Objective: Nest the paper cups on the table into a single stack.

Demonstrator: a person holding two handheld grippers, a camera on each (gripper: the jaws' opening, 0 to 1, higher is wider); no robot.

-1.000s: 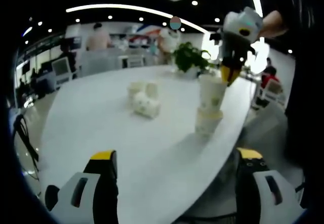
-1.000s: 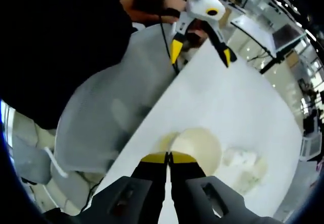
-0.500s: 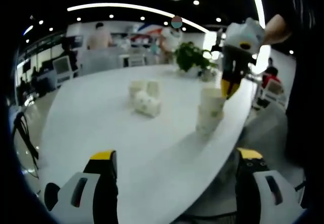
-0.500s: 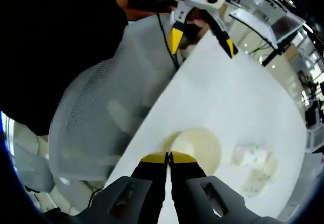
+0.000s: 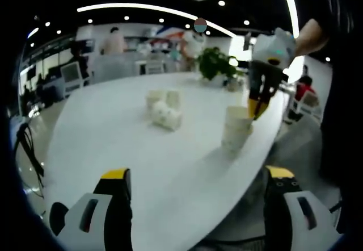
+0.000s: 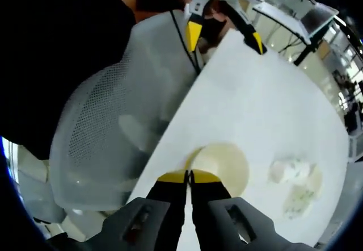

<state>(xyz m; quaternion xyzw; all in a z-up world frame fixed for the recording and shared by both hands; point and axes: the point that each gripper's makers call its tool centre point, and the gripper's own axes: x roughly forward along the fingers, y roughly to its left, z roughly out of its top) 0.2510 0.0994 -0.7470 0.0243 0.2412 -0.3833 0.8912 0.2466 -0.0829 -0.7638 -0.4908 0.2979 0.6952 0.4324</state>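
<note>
Right now my right gripper (image 6: 189, 175) is pinched tight on the rim of the nested cup stack (image 5: 236, 129) right of centre, while my left gripper (image 5: 195, 177) gapes wide at bottom; loose cups (image 5: 163, 109) cluster mid-table (image 5: 113, 132).

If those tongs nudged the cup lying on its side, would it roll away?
Probably. The cup on its side has a round wall resting on the smooth white table, so it would likely roll in a curve. Being paper, it looks light and easily crushed.
</note>
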